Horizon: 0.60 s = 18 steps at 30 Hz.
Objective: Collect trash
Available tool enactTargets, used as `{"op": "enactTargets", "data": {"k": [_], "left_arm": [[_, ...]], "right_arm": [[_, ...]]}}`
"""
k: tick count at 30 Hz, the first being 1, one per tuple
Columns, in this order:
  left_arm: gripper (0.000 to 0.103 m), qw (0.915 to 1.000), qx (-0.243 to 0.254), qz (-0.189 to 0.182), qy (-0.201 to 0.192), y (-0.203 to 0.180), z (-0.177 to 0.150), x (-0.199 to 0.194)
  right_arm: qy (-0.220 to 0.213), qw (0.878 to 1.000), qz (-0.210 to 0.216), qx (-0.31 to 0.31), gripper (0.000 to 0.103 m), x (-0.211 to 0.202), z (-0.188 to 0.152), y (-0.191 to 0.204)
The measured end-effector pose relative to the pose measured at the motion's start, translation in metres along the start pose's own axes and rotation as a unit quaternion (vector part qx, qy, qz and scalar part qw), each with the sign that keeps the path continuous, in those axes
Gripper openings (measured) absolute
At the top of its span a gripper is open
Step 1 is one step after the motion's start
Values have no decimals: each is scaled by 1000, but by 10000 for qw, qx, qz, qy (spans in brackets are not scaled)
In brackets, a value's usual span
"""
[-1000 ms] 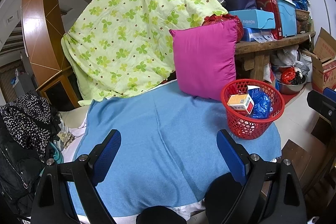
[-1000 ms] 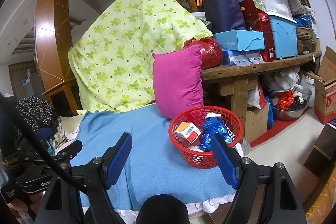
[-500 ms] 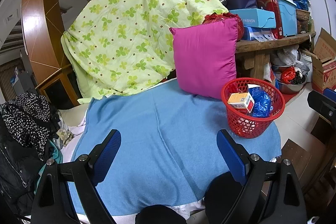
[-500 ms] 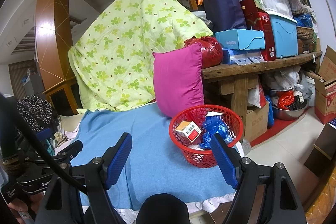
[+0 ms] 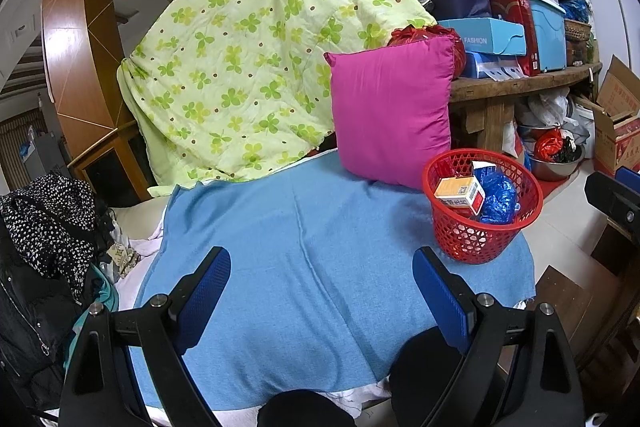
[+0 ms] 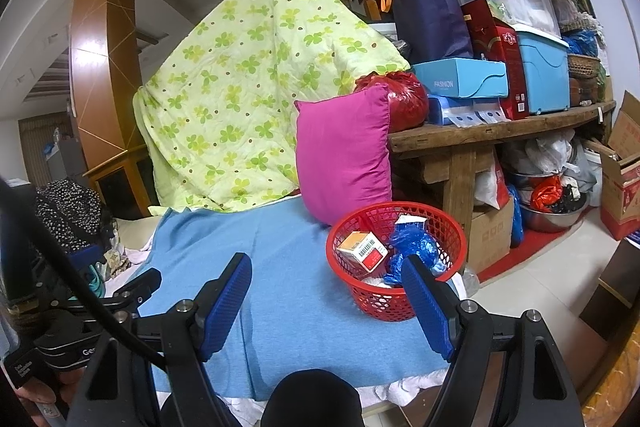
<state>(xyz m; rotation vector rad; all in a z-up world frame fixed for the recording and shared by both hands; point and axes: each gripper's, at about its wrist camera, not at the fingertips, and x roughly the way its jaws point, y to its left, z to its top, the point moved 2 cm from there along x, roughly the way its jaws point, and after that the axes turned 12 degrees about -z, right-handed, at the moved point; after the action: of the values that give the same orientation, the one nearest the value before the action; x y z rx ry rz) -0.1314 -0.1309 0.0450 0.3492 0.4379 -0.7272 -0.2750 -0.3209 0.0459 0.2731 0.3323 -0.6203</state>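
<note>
A red mesh basket [image 5: 516, 223] [image 6: 348, 235] stands on the right end of a blue blanket [image 5: 304, 251] [image 6: 292, 291]. Inside it lie an orange-and-white carton [image 5: 460, 193] [image 6: 362, 249] and a crumpled blue plastic wrapper [image 5: 498, 197] [image 6: 414, 247]. My left gripper [image 5: 322, 275] hovers open over the bare blanket, left of the basket, with nothing between its fingers. In the right wrist view my right gripper [image 6: 326, 285] is open and empty too, its right finger just in front of the basket's near rim.
A magenta cushion [image 5: 392, 115] [image 6: 344, 155] leans behind the basket against a green floral quilt [image 5: 248, 67]. A wooden bench [image 6: 500, 135] stacked with boxes stands at right. Dark clothes [image 5: 44, 227] pile up at left. My left gripper's body [image 6: 80, 327] shows at lower left.
</note>
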Motion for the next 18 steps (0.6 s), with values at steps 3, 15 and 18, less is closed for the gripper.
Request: {"op": "enactTargets", "data": {"k": [3,15,18], "left_arm": [[93,10000,-13,-2,-3,0,2,-2],[93,10000,12,-15,-4,-3,3,-2],[93,10000,24,-26,5,-4,2,-2]], "right_arm": [[-1,10000,9,-22,80,-1,0,4],[-17,10000,1,-34,80,-3,4,4],[6,10000,-3,-15,80,-2,4,2]]}}
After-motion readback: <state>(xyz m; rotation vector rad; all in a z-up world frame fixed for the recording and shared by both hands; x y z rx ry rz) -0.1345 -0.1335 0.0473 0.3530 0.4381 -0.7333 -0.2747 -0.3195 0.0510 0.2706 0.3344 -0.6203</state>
